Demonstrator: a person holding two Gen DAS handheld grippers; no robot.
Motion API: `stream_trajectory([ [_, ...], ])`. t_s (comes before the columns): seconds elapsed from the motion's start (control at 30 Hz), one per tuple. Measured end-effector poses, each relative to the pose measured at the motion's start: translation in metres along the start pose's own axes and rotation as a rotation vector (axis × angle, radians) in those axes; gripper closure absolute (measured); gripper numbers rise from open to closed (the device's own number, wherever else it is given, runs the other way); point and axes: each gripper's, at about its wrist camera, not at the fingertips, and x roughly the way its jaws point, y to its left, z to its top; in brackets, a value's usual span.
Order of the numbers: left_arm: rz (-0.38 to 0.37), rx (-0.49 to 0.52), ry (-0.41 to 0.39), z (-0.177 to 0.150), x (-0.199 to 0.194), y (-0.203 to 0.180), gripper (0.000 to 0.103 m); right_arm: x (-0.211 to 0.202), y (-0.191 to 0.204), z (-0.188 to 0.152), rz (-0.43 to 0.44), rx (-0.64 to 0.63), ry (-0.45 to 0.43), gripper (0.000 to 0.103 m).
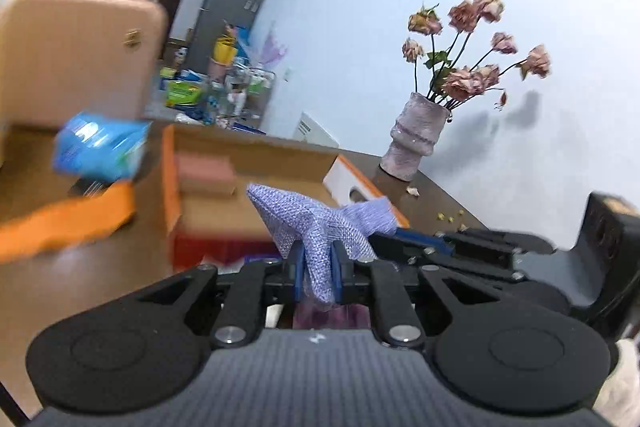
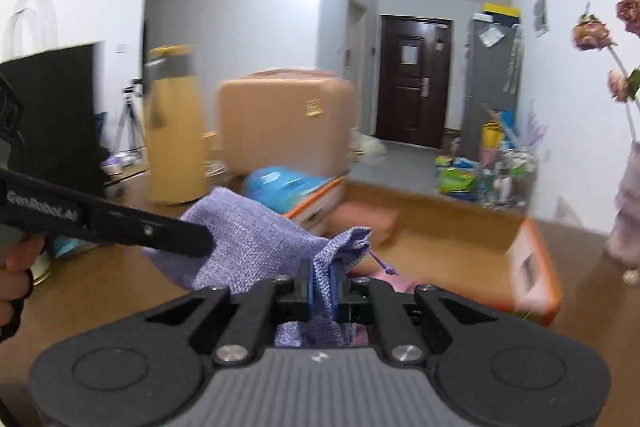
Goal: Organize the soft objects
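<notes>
A lilac woven drawstring pouch [image 1: 320,223] hangs in the air between both grippers. My left gripper [image 1: 318,271] is shut on one end of it. My right gripper [image 2: 323,291] is shut on the pouch [image 2: 248,239] near its gathered mouth, where a purple cord [image 2: 386,267] dangles. The left gripper also shows in the right wrist view [image 2: 196,241], coming in from the left and clamped on the pouch's far end. The right gripper shows in the left wrist view [image 1: 400,233] at the pouch's right tip. An open orange-edged cardboard box [image 1: 256,163] lies just beyond, with a pinkish block [image 1: 206,173] inside.
A blue plastic pack [image 1: 100,147] sits on an orange box lid [image 1: 68,223] at the left. A vase of dried roses [image 1: 416,135] stands on the brown table at the right. A tan suitcase [image 2: 286,119] stands behind the box. Something pink [image 2: 390,281] lies under the pouch.
</notes>
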Motion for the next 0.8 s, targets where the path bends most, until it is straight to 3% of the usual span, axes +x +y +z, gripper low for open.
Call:
stream_trajectory([
  [0.17, 0.046, 0.042, 0.096, 0.072, 0.141, 0.004, 0.089, 0.093, -0.095, 0.054, -0.087, 0.010, 0.097, 0.095],
  [0.37, 0.141, 0.022, 0.218, 0.090, 0.252, 0.051, 0.088, 0.215, -0.159, 0.058, -0.125, 0.002, 0.266, 0.095],
  [0.43, 0.190, 0.033, 0.242, 0.085, 0.267, 0.057, 0.084, 0.241, -0.164, 0.053, -0.108, -0.001, 0.299, 0.095],
  [0.53, 0.214, 0.002, 0.240, 0.076, 0.271, 0.072, 0.051, 0.268, -0.179, 0.048, -0.043, 0.086, 0.368, 0.088],
  [0.57, 0.197, -0.017, 0.246, 0.077, 0.272, 0.077, 0.049, 0.269, -0.183, 0.047, -0.023, 0.127, 0.375, 0.087],
  [0.63, 0.183, -0.024, 0.235, 0.077, 0.270, 0.079, 0.046, 0.268, -0.196, 0.043, 0.008, 0.219, 0.368, 0.073],
  [0.67, 0.173, -0.026, 0.242, 0.076, 0.271, 0.078, 0.046, 0.263, -0.201, 0.038, 0.019, 0.274, 0.366, 0.059],
  [0.8, 0.143, 0.024, 0.256, 0.071, 0.267, 0.065, 0.046, 0.237, -0.203, 0.026, 0.012, 0.333, 0.321, 0.059],
])
